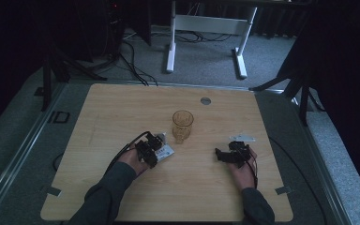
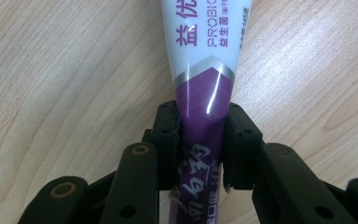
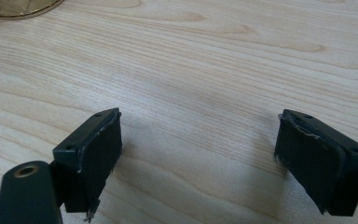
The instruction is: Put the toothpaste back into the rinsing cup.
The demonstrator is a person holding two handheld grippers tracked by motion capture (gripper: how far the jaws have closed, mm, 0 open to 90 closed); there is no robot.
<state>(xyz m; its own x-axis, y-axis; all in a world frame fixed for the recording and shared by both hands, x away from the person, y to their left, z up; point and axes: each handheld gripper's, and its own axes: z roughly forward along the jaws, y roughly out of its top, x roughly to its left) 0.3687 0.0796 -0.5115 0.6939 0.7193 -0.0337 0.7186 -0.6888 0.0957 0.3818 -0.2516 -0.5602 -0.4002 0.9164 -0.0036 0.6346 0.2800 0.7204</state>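
A purple and white tube [image 2: 200, 56] with printed lettering lies on the wooden table [image 1: 122, 108]. My left gripper [image 2: 200, 140] is shut on its purple end, both pads pressing its sides. In the high view the left gripper [image 1: 151, 151] sits left of centre, with the tube [image 1: 165, 151] poking out to its right. An amber drinking glass [image 1: 182, 125] stands upright just behind the tube. My right gripper [image 1: 222, 155] rests at the right, pointing left. Its jaws are open [image 3: 198, 154] over bare wood with nothing between them. The glass base [image 3: 23, 7] shows at that view's top left.
A round grey grommet [image 1: 206, 101] sits in the tabletop near its far edge. Beyond the table, a white desk frame [image 1: 171, 47] and cables lie on the carpet. Black stands flank both far corners.
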